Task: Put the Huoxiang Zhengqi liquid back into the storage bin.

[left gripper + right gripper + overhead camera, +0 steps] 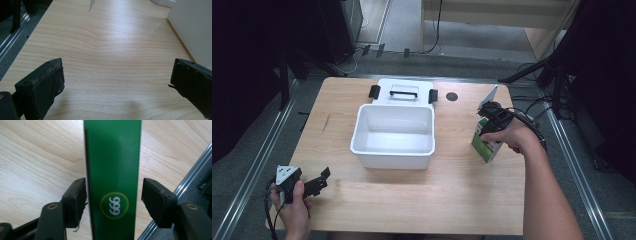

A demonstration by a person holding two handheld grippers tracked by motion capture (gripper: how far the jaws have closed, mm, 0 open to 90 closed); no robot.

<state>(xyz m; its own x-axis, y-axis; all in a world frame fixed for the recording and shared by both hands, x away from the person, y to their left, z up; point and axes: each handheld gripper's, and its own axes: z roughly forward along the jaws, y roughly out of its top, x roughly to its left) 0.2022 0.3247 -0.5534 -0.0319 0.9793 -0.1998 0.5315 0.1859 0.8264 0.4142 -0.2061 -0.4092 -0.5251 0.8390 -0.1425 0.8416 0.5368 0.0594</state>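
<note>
Right hand-held gripper (113, 195) straddling the green carton (113, 162) at the bench's (412, 200) right edge.

In the right gripper view the carton stands between the jaws, its long axis running up the frame; the left pad touches or nearly touches its side, a slim gap shows at the right, so no firm grip yet. In the high view the carton (484, 145) sits right of centre, just right of the open white box (393, 131), bench edge close behind the hand. The left hand-held gripper (319, 181), lower left, rests wide open and empty, far from the carton; bare bench lies between carton and box.
</note>
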